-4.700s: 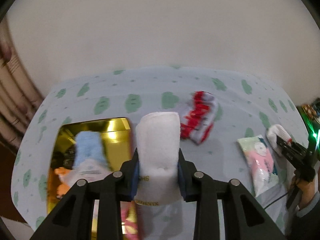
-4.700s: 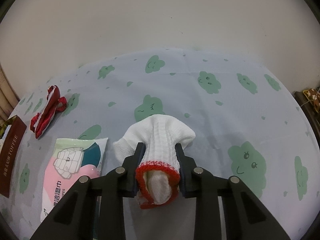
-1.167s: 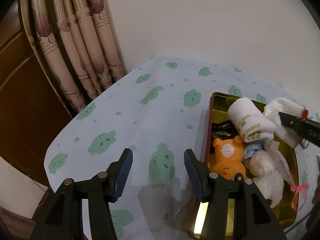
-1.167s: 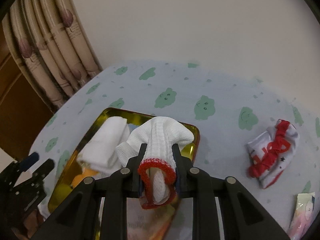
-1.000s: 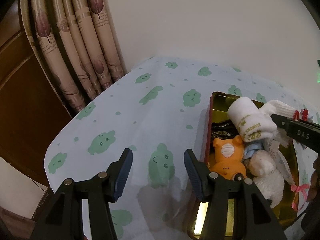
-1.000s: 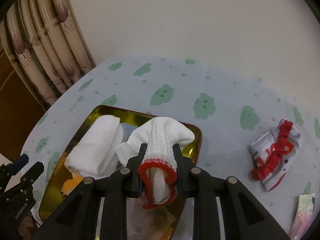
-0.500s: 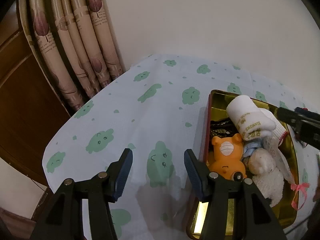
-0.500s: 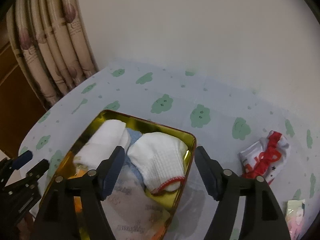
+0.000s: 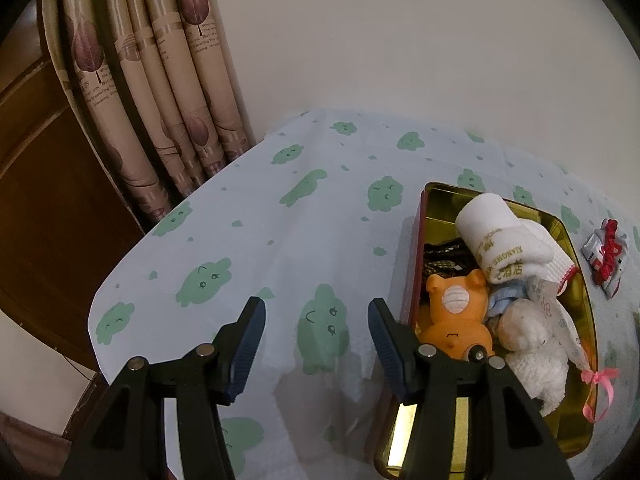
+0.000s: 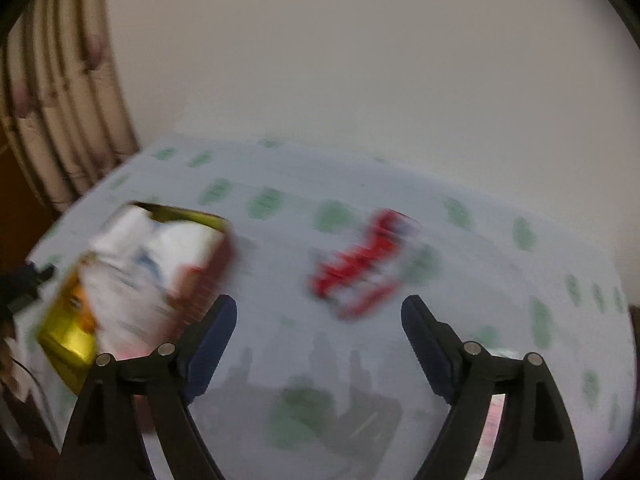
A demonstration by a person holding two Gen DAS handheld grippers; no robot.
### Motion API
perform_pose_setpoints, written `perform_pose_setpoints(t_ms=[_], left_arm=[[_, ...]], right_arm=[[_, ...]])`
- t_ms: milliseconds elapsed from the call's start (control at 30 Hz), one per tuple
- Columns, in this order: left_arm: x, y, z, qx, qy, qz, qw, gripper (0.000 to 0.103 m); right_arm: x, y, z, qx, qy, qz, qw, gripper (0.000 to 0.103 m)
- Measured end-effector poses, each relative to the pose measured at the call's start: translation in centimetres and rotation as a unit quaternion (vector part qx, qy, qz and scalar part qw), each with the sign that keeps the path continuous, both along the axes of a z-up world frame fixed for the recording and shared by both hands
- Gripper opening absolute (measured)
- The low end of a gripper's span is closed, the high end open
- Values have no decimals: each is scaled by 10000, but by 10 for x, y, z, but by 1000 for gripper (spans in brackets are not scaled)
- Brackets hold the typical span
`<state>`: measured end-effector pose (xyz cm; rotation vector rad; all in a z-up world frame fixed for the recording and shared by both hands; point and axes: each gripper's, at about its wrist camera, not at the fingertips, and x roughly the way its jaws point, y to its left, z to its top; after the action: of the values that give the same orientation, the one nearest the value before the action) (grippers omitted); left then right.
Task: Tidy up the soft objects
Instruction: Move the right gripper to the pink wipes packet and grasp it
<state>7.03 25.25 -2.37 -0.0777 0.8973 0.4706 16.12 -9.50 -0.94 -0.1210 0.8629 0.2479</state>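
The left gripper (image 9: 316, 316) hangs with its jaws spread and nothing between them, above the tablecloth (image 9: 280, 216) just beside the gold tin (image 9: 576, 432); in the tin lie a rolled white towel (image 9: 496, 236), a white sock (image 9: 558, 266), an orange toy (image 9: 454, 312) and a white plush (image 9: 536, 352); the right gripper (image 10: 318, 320) is also spread wide and empty, its view blurred; a red and white sock (image 10: 360, 264) lies on the cloth beyond it, apart from the tin (image 10: 68, 340)
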Motion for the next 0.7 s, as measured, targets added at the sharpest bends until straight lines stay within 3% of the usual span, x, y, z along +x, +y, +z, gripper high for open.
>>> perform_pose_setpoints(t_ms=[267,433,700], left_arm=[[0,-4,1,119,11,-50,9999,55],[1,-9,1,159,35,-102,9998,55],[7,-38,20,292,6,-421,9987,55]], right_arm=[[-8,-91,-39,-208,421,-871,9951,93],[-5,-106,-63,-246,698,-927,9929,95],[2,-108,-83,-148,771,-937,9925,95]])
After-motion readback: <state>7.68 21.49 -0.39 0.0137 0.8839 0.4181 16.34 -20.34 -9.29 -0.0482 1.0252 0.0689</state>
